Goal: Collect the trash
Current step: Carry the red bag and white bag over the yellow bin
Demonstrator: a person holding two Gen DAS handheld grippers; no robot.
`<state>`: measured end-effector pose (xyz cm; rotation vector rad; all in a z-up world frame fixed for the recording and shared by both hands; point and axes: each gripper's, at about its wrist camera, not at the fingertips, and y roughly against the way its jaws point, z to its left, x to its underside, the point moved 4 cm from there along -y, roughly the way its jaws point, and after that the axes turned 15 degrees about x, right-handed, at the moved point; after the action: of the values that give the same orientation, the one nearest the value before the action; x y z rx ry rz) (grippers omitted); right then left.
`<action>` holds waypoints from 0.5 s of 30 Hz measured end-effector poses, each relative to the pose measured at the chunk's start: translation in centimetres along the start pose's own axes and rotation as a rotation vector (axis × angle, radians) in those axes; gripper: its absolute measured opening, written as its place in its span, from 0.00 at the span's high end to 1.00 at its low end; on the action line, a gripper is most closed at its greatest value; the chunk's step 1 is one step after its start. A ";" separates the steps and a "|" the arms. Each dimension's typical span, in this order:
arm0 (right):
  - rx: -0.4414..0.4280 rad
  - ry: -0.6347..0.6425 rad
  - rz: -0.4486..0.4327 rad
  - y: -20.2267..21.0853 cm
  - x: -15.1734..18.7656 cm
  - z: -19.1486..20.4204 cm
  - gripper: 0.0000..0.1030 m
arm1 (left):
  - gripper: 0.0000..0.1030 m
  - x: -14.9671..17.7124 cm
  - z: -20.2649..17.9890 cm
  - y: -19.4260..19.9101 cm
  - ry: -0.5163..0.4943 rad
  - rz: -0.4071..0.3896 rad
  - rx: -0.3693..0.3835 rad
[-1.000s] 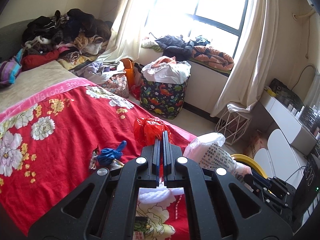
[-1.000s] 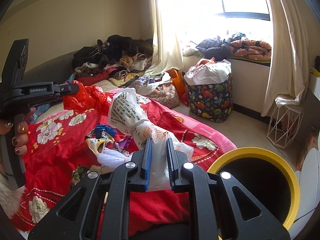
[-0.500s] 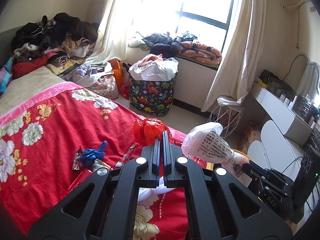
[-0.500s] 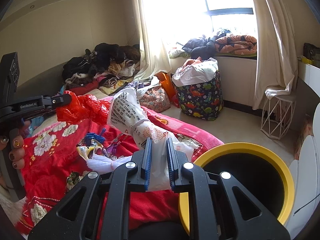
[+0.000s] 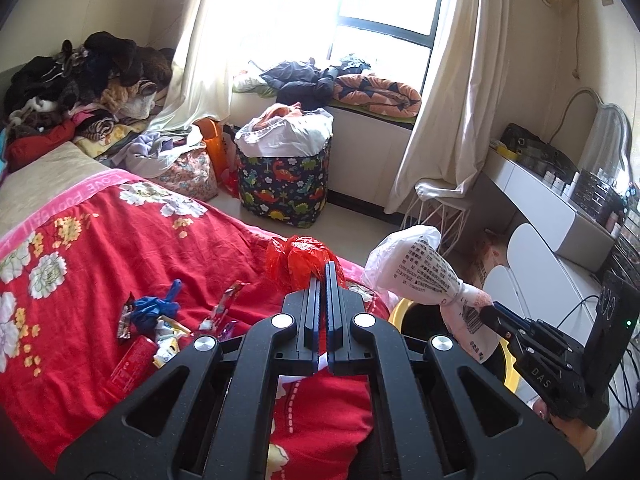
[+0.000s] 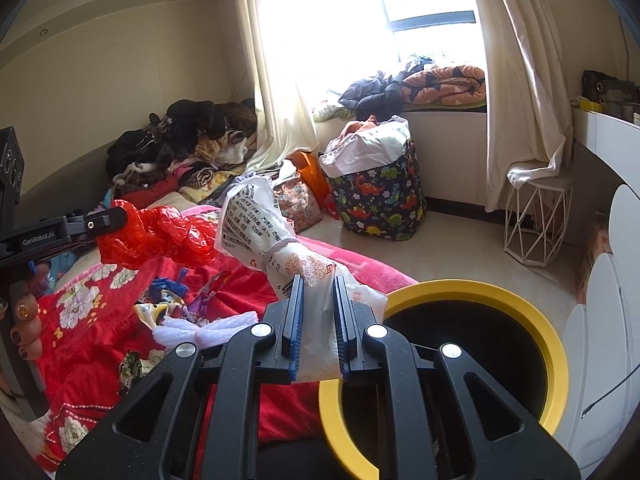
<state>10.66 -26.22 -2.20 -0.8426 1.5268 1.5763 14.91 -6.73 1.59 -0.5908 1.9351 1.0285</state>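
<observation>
My left gripper (image 5: 323, 276) is shut on a crumpled red plastic bag (image 5: 301, 261) and holds it above the red bed cover; the bag also shows in the right wrist view (image 6: 160, 236). My right gripper (image 6: 317, 292) is shut on a white printed plastic bag (image 6: 260, 220), held up at the left rim of the yellow-rimmed black trash bin (image 6: 472, 296). The white bag (image 5: 416, 268) and bin rim (image 5: 400, 309) also show in the left wrist view. Several wrappers (image 5: 160, 320) and a blue scrap (image 5: 154, 306) lie on the bed.
The bed has a red floral cover (image 5: 100, 240), with a clothes pile (image 5: 80, 80) at its head. A dinosaur-print hamper (image 5: 284, 188), a white wire stool (image 6: 536, 220) and a white desk (image 5: 560, 208) stand around the floor by the window.
Both grippers moved right, away from the bed toward the bin. The bin's opening now fills more of the right wrist view. Both bags stay gripped.
</observation>
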 end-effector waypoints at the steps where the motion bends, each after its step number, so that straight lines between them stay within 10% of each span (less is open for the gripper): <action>1: 0.004 -0.003 0.000 0.0 0.0 -0.2 0.86 | 1.00 0.0 -0.2 -0.1 -0.004 0.003 0.004; 15: 0.069 -0.048 0.006 0.2 0.5 -3.4 0.86 | 1.00 0.7 -3.7 -2.1 -0.040 0.039 0.065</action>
<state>10.08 -29.54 -2.73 -0.7570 1.5415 1.5281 14.32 -10.94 1.20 -0.4943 1.9436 0.9902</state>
